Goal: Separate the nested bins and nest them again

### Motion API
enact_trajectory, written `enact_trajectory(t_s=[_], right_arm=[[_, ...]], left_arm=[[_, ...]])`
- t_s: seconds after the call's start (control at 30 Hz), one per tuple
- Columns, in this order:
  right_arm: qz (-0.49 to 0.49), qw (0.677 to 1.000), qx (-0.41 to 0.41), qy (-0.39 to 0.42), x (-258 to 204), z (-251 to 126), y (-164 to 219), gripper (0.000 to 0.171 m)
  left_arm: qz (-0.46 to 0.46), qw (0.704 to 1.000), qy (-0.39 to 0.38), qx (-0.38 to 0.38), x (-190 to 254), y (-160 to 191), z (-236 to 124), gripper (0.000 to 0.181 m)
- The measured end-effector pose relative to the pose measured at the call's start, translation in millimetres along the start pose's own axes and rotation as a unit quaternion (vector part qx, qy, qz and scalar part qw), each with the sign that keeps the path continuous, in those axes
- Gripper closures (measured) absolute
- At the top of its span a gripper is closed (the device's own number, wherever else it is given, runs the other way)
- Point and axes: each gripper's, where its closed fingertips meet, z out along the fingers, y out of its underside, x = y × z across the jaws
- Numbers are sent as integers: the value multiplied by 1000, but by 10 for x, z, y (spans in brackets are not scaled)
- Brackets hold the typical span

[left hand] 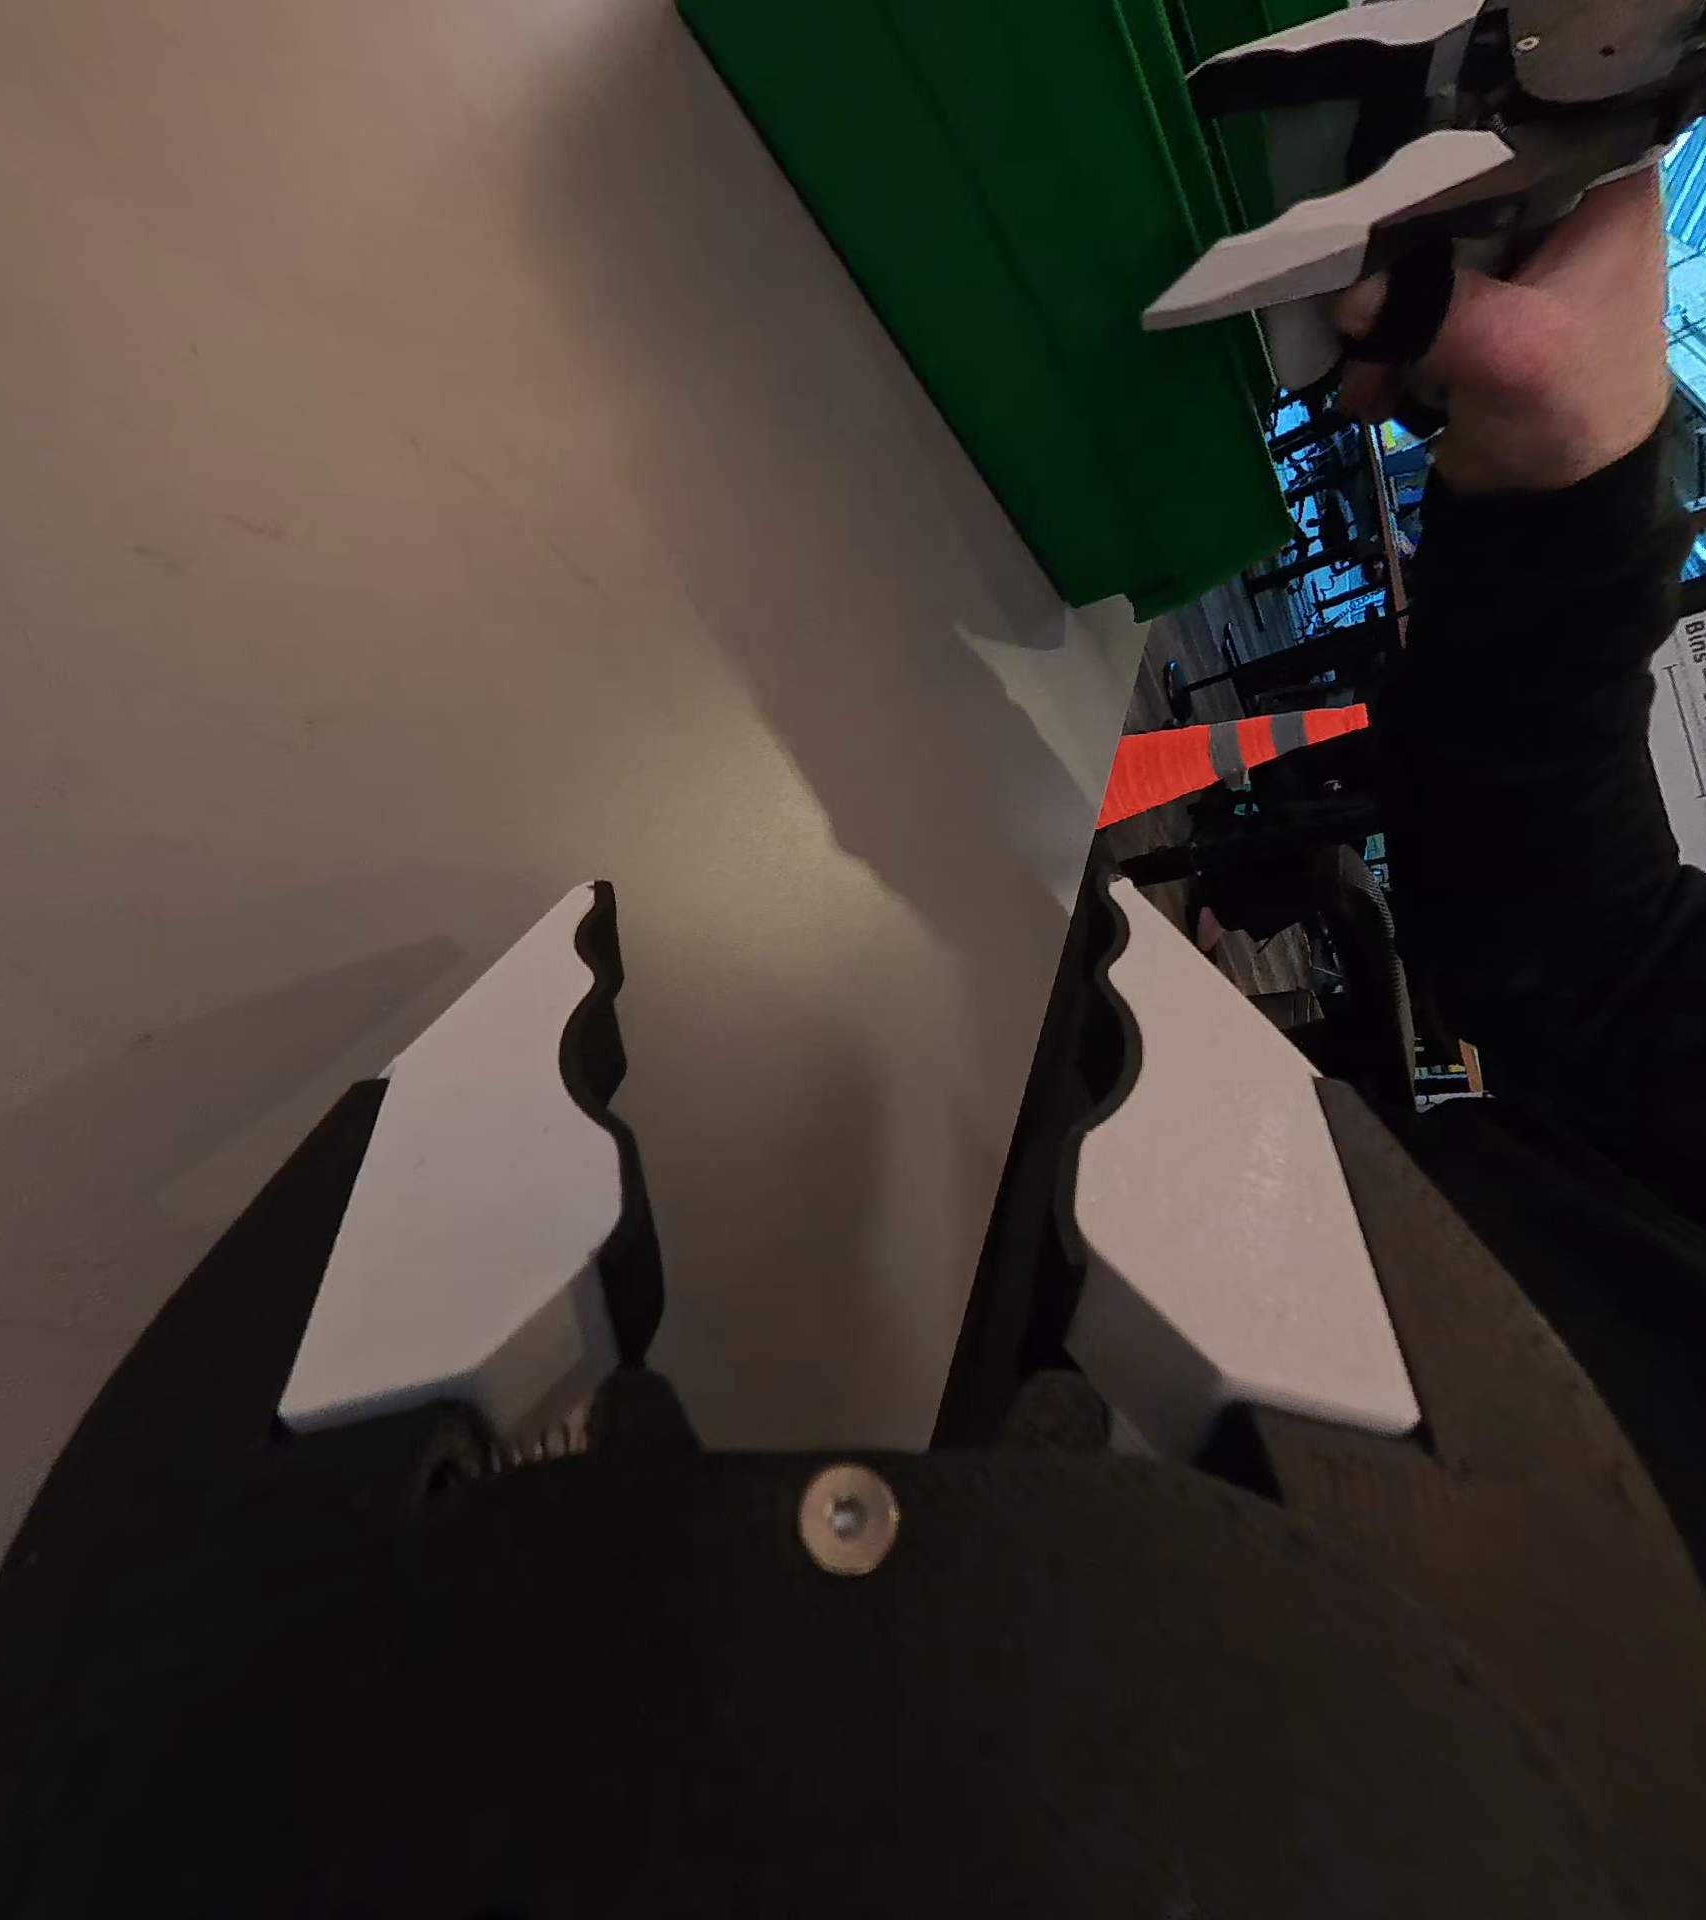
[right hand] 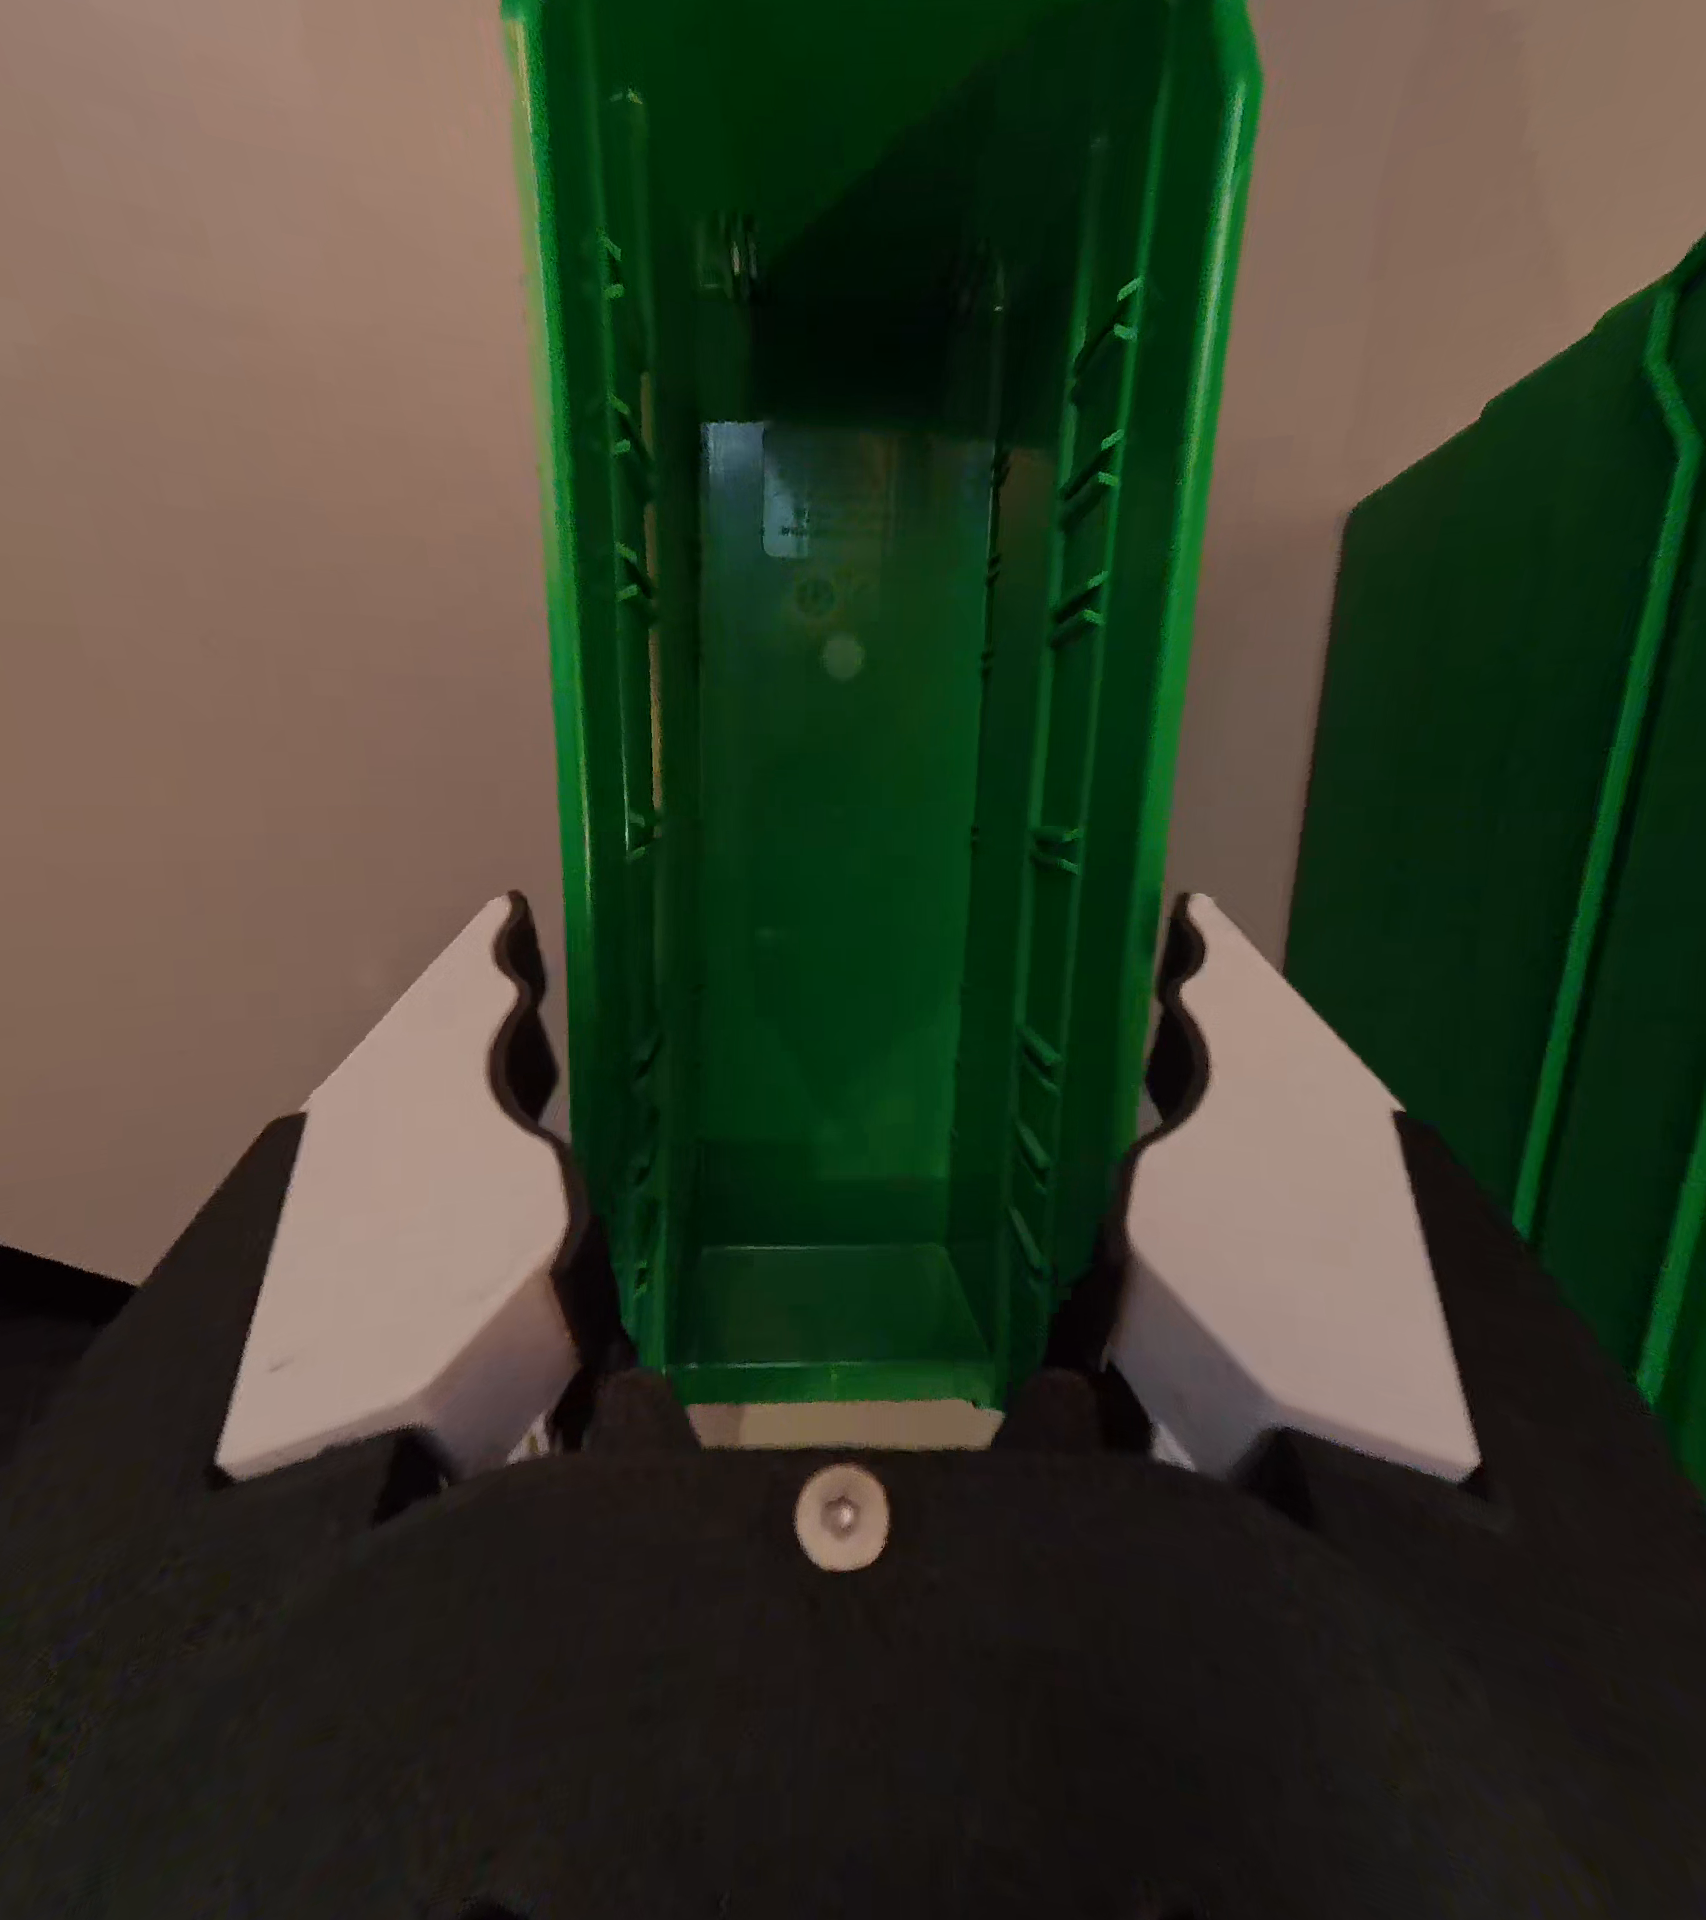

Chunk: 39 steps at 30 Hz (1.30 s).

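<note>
The right gripper (right hand: pixel 849 1039) straddles a green bin (right hand: pixel 859 727) mid-frame, jaws wide, fingers beside its walls; grip unclear. The left gripper (left hand: pixel 854 1039) gapes empty over the table (left hand: pixel 309 520).

Green bins (right hand: pixel 849 831), white table (left hand: pixel 309 520), white fingers (left hand: pixel 475 1195) on black, orange cone (left hand: pixel 1233 758) grey-banded.

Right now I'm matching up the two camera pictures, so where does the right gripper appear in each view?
Left wrist view: the right gripper is in the top right corner, seen from the side and held by a hand.
Right wrist view: it fills the bottom of the picture, with a green bin between its fingers.
Shared landmark: the pale tabletop under the gripper.
</note>
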Motion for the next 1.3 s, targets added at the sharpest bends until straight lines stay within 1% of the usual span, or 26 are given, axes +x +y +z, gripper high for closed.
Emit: enact_trajectory(t_s=[0.07, 0.17, 0.27, 0.37, 0.43, 0.53, 0.6, 0.67, 0.7, 0.73, 0.83, 1.0, 1.1, 1.3], right_arm=[[-20, 1000, -4, -2, 0, -76, -2, 43], [-43, 999, 21, 6, 104, -361, -114, 42], [-36, 997, 55, 42, 495, -710, -254, 35], [-26, 995, 66, 69, 973, -915, -292, 22], [-14, 995, 58, 76, 1254, -926, -244, 17], [10, 997, 1, 72, 1593, -737, -10, 16], [18, 998, -31, 60, 1703, -583, 136, 16], [25, 998, -50, 35, 1734, -442, 243, 19], [28, 998, -59, 23, 1728, -385, 287, 17], [26, 997, -62, 23, 1746, -356, 307, 22], [24, 997, -63, 38, 1821, -392, 312, 47], [23, 997, -72, 23, 1823, -428, 314, 56], [24, 997, -71, 15, 1826, -437, 312, 56], [27, 998, -57, 15, 1832, -450, 290, 64]], left_arm=[[2, 1000, 0, 0, 6, 2, -2, 94], [0, 1000, -1, 1, -7, 2, -15, 94], [-2, 1000, -2, 2, -21, 2, -18, 94], [0, 1000, -1, -2, -12, 11, -4, 94], [1, 1000, -1, -4, -12, 20, 3, 94], [-2, 1000, -2, -5, -27, 27, 11, 94], [-2, 1000, -3, -7, -31, 35, 21, 94], [-1, 1000, -3, -10, -30, 46, 32, 94], [-1, 1000, -4, -11, -31, 50, 37, 94], [-1, 1000, -4, -12, -34, 55, 42, 94], [-2, 1000, -5, -17, -40, 73, 61, 94], [0, 1000, -6, -29, -51, 113, 97, 94], [1, 999, -7, -32, -54, 126, 105, 94], [1, 1000, -9, -29, -72, 119, 81, 95]])
